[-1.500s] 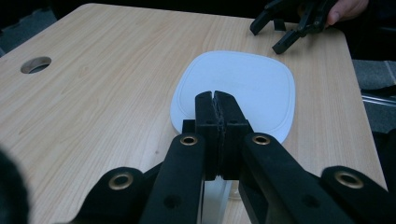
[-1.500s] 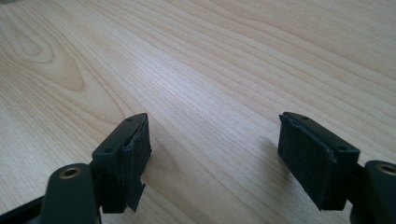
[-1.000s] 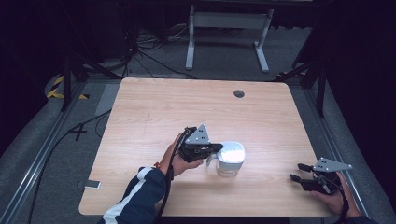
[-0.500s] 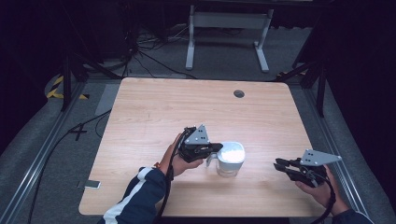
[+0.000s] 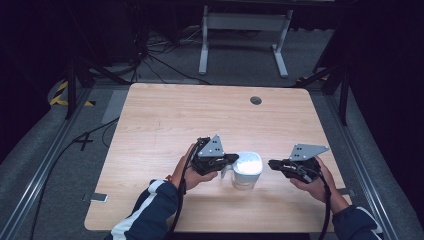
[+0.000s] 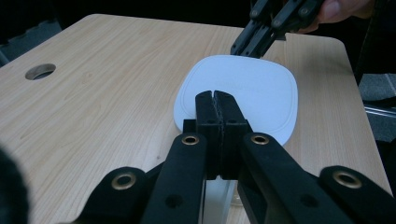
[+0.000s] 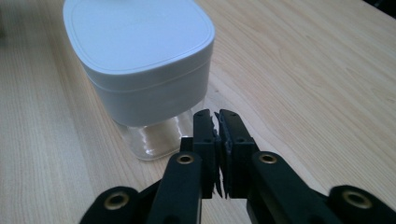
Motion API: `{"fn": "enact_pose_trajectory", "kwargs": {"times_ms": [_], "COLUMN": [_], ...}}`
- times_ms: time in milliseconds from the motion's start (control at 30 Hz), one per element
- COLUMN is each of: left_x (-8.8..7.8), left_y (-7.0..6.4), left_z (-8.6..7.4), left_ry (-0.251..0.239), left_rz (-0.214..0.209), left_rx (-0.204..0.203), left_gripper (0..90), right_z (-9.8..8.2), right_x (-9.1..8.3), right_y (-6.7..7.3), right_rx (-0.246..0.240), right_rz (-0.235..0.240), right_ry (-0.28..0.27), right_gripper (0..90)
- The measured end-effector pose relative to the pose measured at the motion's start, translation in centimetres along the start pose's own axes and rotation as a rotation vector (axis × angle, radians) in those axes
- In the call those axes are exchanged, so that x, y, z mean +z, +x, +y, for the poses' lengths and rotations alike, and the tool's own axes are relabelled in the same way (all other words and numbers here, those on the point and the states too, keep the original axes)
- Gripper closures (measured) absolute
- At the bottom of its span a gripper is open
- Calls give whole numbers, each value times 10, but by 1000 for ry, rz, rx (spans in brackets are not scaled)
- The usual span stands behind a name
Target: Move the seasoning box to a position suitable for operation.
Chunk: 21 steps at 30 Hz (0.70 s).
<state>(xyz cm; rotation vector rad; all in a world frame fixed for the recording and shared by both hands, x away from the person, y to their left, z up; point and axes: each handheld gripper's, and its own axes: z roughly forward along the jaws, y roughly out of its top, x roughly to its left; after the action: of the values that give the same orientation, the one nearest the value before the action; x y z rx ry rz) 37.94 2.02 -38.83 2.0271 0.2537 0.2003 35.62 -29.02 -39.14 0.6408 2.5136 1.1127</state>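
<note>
Pale wooden table [image 5: 165, 120] in dark room

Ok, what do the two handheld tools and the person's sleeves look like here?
Both tools, left tool and right tool, are black, with two flat black jaws carried on link arms pinned by brass-coloured rivets. Each bears a grey three-cornered plate dotted with small holes, and a black cable trails back along the forearm. The left sleeve is dark navy with white stripes; the right sleeve is dark navy.
</note>
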Motion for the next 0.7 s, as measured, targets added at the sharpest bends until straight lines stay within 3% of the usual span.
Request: {"fn": "enact_pose_trajectory", "kwargs": {"times_ms": [700], "left_x": [-1], "left_y": [0], "left_z": [-3], "left_ry": [-11], "left_rz": [3], "left_rx": [8], "left_gripper": [900], "right_z": [-6], "right_x": [8], "right_y": [3], "right_rx": [-7], "right_rz": [21], "right_ry": [29], "right_gripper": [883]}}
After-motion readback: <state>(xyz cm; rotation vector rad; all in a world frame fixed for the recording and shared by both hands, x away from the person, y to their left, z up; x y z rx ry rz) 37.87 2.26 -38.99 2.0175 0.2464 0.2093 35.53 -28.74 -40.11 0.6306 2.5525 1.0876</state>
